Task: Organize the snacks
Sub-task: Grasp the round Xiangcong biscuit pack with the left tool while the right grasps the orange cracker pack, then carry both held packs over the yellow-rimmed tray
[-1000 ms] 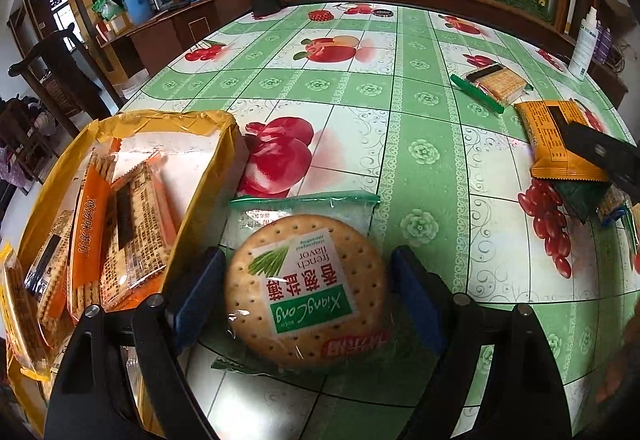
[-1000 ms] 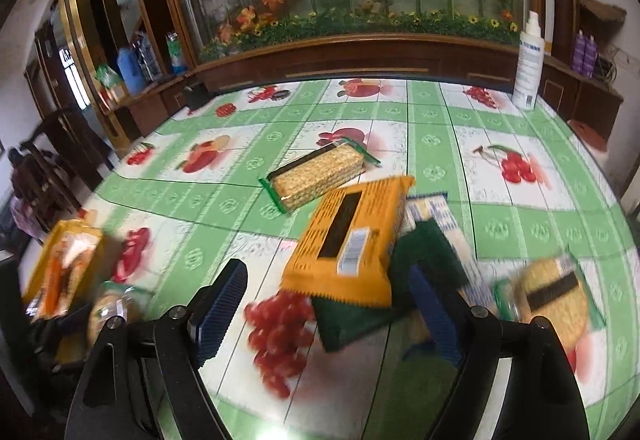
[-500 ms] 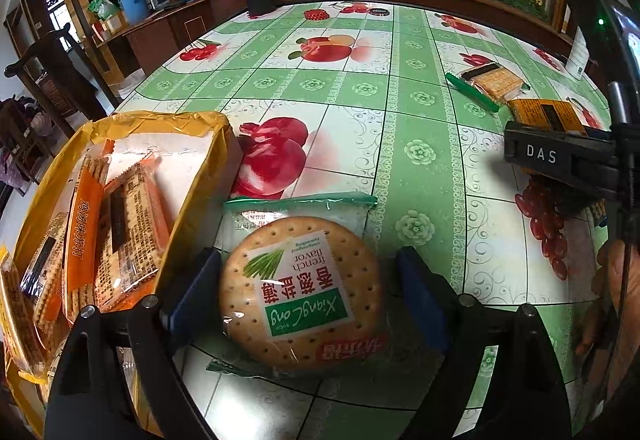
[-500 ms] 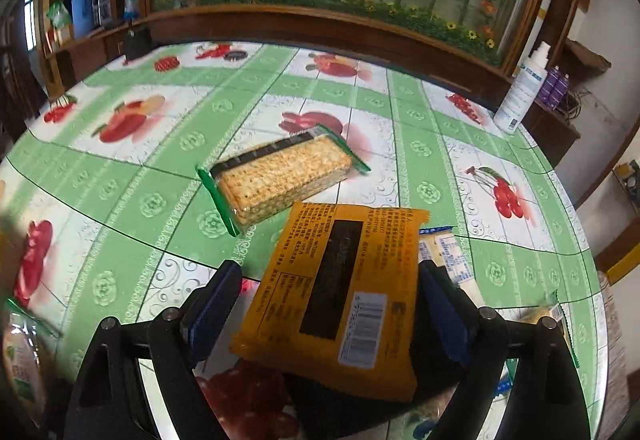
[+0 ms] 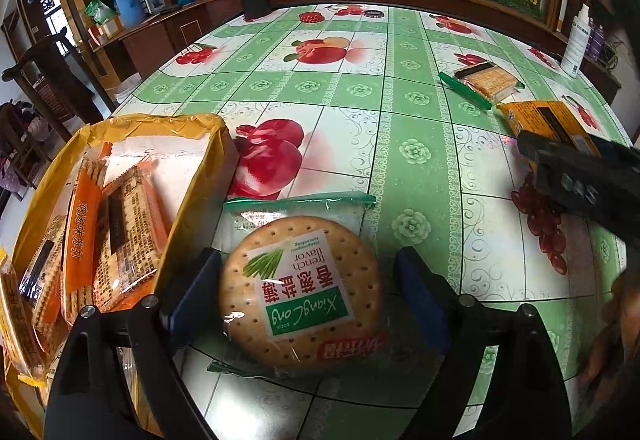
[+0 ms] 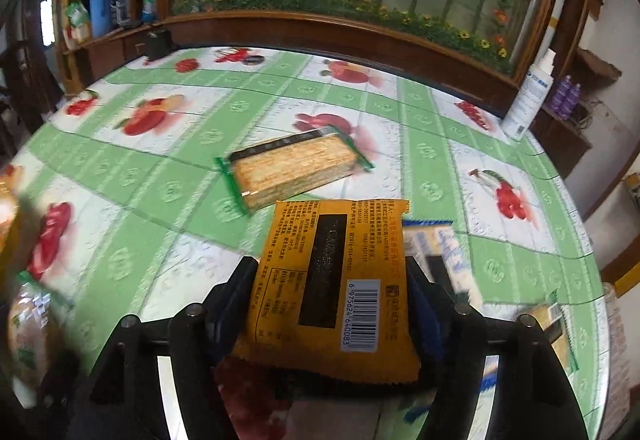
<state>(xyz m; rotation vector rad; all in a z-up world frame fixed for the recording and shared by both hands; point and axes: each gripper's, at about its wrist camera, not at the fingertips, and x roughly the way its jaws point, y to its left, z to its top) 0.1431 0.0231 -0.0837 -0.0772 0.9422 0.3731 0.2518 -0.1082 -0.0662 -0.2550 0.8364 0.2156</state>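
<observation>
Two grippers are at work over your bench (image 5: 420, 120), which wears a green checked cloth printed with red fruit. Your left gripper (image 5: 308, 296) stands with its jaws wide, one blue pad on either side of the round cracker pack (image 5: 300, 292), which lies flat on the cloth; there is a gap between the pack and the pad on your right, and the pad on your left sits just beside it, so nothing is gripped there. Just beside that pack, on its left, stands the yellow bag (image 5: 192, 176), its mouth open, with several orange-wrapped cracker packs (image 5: 116, 224) leaning inside.

Your right gripper (image 6: 332, 304) has just been closing its jaws, and the orange snack pack (image 6: 332, 280) sits between them, barcode side up, with both pads against its edges. It appears to be held, its near end over a dark green packet that is mostly hidden below. Beyond it on the cloth lies the long cracker sleeve (image 6: 292, 168) with green ends, apart from the orange pack. A blue-and-white packet (image 6: 444, 252) peeks out just to the right of the orange pack. In the left wrist view your right gripper (image 5: 580, 176) shows at the right edge, over the same orange pack (image 5: 544, 120). A white bottle (image 6: 528, 96) stands at the far right rim of the bench.
</observation>
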